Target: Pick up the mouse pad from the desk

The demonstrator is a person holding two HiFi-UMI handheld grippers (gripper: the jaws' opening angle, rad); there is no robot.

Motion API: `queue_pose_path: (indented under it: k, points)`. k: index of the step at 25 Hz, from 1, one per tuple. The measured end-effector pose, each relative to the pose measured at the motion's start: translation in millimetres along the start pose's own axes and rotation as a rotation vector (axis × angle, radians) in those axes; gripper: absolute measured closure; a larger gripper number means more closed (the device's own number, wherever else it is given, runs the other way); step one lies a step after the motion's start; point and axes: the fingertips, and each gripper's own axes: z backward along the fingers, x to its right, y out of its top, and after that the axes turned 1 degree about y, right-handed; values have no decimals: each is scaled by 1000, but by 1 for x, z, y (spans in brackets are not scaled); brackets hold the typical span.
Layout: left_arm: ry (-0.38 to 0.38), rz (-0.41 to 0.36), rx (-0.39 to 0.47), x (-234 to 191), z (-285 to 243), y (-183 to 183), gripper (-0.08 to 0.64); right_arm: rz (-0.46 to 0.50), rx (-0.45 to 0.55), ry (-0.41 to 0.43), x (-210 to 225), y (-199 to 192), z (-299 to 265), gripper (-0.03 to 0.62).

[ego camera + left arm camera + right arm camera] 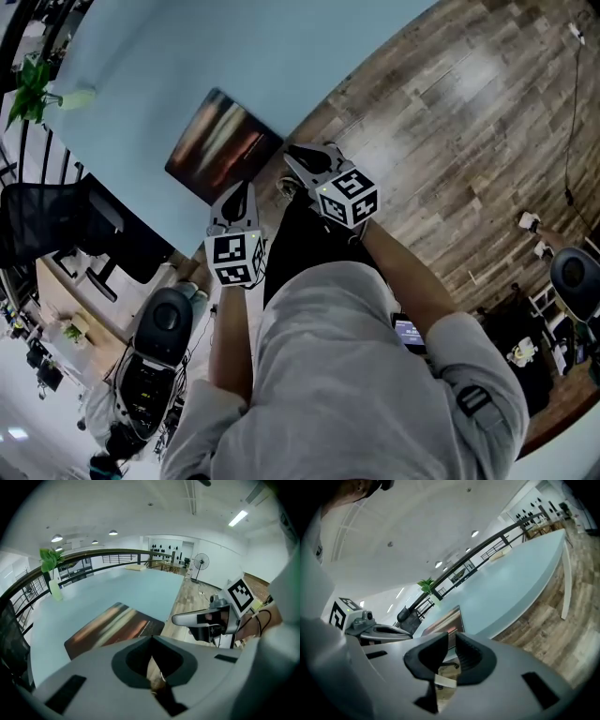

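Note:
The mouse pad [223, 145], a dark rectangle with orange-brown streaks, lies flat on the light blue desk [187, 56] close to its near edge. It also shows in the left gripper view as the mouse pad [115, 625] and in the right gripper view as the mouse pad [449, 620]. My left gripper [240, 192] hovers just short of the pad's near corner, jaws closed together and empty [150, 639]. My right gripper [298, 155] hangs beside the pad's right corner over the floor, its jaws a narrow gap apart with nothing between them [451, 637].
A green plant in a pale vase [33, 89] stands at the desk's far left. A black office chair [56, 220] sits at the left, and wooden floor [469, 122] spreads to the right. A railing [93, 555] runs behind the desk.

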Motion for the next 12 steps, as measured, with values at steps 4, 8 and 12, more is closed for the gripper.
queue_pose_path:
  k: [4,8,12]
  points:
    - [4,10,-14,-2,-4,-7,548,-133,3,4,4,-11,-12,525]
    - [13,16,-22,-4,-4,-13,548,-235,-17,2,5,-24,-20,505]
    - [17,27,-17,-6,-3,-15,548,-293,-30,2,5,-32,-27,489]
